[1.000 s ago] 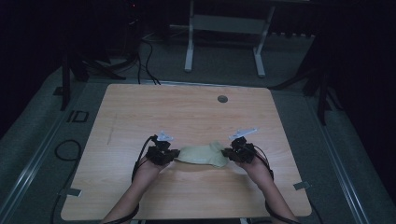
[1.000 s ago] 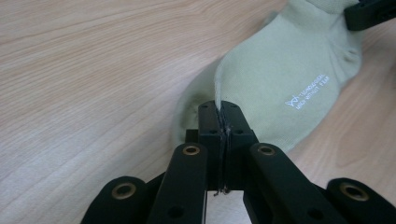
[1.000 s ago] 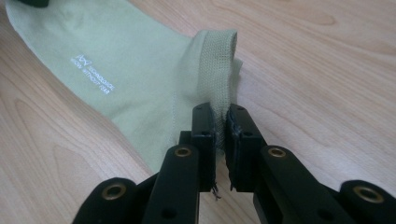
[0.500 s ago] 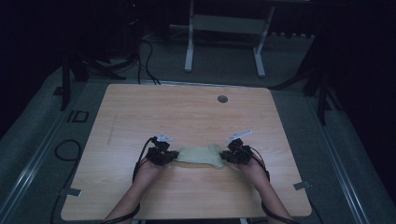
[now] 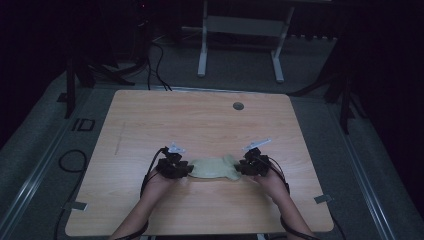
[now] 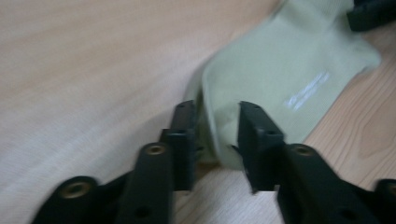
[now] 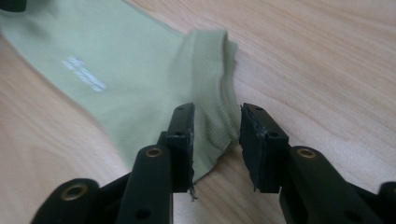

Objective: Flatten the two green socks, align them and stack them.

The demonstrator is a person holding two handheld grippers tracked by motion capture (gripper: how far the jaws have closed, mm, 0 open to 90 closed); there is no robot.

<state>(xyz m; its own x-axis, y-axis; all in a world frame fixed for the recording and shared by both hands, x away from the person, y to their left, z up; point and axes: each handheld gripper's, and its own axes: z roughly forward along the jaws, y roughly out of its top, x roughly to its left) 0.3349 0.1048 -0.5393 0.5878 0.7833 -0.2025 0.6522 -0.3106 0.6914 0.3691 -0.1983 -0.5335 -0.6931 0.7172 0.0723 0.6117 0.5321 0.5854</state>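
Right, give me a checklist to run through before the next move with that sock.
1. Left gripper let go: ok. Its jaws have just been opening, and the toe end of the sock sits loose between them.
2. Right gripper let go: ok. Its jaws have just been opening, with the ribbed cuff between them, unpinched.
3. Sock resting on the table: ok, it lies stretched between the two grippers.
4. Sock flat: not ok, the cuff end is bunched and folded.
5. Sock clear of the table edge: ok, wood shows all round it.
6. Fabric snagged on a pad: cannot tell.
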